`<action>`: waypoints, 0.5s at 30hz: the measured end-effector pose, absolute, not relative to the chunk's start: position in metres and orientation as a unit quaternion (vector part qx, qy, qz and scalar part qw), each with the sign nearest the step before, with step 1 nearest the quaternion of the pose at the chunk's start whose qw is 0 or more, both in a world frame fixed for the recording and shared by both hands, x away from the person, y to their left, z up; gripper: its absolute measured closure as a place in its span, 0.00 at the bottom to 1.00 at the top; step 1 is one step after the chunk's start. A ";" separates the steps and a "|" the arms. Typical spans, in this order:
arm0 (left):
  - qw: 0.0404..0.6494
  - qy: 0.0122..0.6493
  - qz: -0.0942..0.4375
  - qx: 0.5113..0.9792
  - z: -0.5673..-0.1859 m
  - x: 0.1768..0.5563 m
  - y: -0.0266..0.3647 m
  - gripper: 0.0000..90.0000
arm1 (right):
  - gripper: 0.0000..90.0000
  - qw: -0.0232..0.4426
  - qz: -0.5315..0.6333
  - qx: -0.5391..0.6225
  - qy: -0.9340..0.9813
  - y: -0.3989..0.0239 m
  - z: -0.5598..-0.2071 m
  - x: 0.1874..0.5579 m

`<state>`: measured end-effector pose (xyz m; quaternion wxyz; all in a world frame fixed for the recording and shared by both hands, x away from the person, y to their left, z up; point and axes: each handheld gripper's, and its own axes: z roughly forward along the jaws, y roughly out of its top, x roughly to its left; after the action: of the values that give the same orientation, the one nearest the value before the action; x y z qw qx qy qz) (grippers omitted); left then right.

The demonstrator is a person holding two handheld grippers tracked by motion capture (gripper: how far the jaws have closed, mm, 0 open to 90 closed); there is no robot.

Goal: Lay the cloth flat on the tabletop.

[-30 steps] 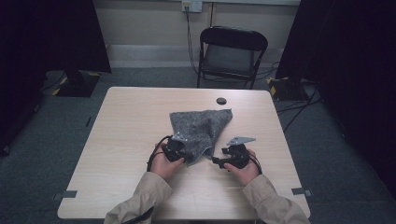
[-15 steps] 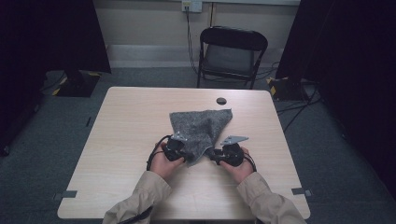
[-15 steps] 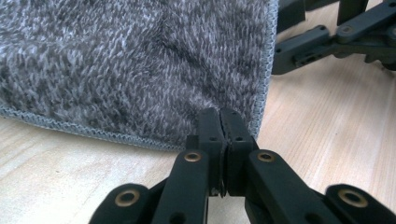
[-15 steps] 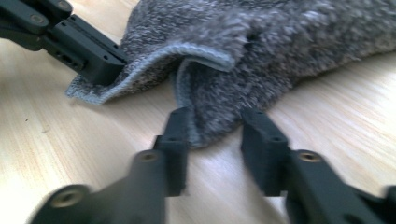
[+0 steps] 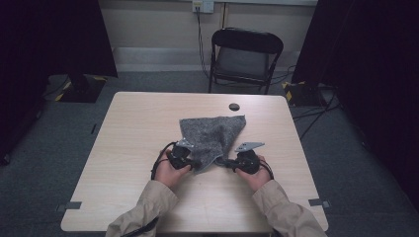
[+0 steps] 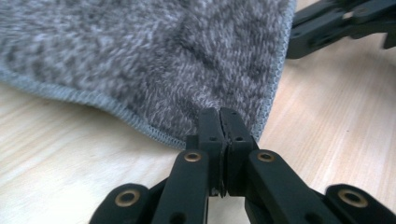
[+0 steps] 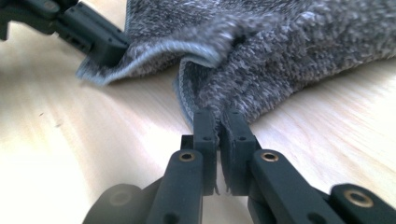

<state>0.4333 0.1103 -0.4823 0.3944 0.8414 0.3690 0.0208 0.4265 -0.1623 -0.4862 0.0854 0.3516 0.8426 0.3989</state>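
On the desk [image 5: 128, 148], a grey cloth [image 5: 212, 133] is lying, its near edge bunched. At that near edge the left gripper [image 5: 190, 162] is pinching the cloth, fingers [image 6: 210, 128] closed tight on the hem. Beside it, the right gripper [image 5: 228, 162] is clamping the same edge; its fingers [image 7: 205, 128] have just been closing on the fabric between them.

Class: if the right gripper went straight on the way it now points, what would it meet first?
The grey towel it already pinches; beyond that, probably the left gripper, though depth is unclear.
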 end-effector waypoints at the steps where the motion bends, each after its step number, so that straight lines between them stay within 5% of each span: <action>1: 0.395 0.370 0.023 0.840 -0.481 0.433 0.112 0.99 | 0.95 0.087 0.398 0.350 0.844 -0.164 -0.483 0.425; 15: 0.397 0.379 0.036 0.835 -0.471 0.428 0.124 0.99 | 0.95 0.107 0.394 0.335 0.849 -0.198 -0.449 0.416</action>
<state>0.4276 0.1244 -0.4715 0.3973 0.8350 0.3790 0.0363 0.4156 -0.1982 -0.4494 0.1070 0.3349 0.8492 0.3941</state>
